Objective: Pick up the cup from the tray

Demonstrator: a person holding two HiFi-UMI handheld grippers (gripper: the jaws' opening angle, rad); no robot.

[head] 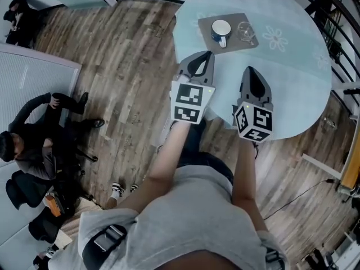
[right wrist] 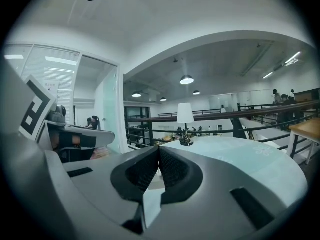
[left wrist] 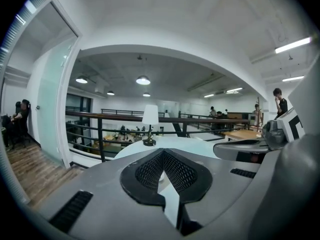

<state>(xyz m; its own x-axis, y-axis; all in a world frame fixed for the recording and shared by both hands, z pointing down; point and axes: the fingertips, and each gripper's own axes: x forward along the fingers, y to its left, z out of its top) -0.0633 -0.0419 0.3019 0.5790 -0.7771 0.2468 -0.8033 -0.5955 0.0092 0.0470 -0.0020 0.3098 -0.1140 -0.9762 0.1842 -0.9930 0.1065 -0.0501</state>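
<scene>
A blue-and-white cup (head: 221,32) stands on a grey-brown tray (head: 203,24) at the far side of the round pale-green table (head: 298,77), beside a clear glass (head: 246,31). My left gripper (head: 209,53) hovers over the table's near-left edge, jaws shut and empty, pointing toward the tray. My right gripper (head: 248,69) is held beside it, a little nearer to me, also shut and empty. In the left gripper view my left gripper (left wrist: 162,151) shows closed pads; in the right gripper view my right gripper (right wrist: 158,148) does too. The cup is hidden behind the jaws in both gripper views.
A table lamp (left wrist: 149,126) stands at the table's far edge, also seen as the lamp (right wrist: 185,123). A black railing (head: 315,16) runs behind the table. A person (head: 34,145) sits at the left on the wooden floor (head: 129,66).
</scene>
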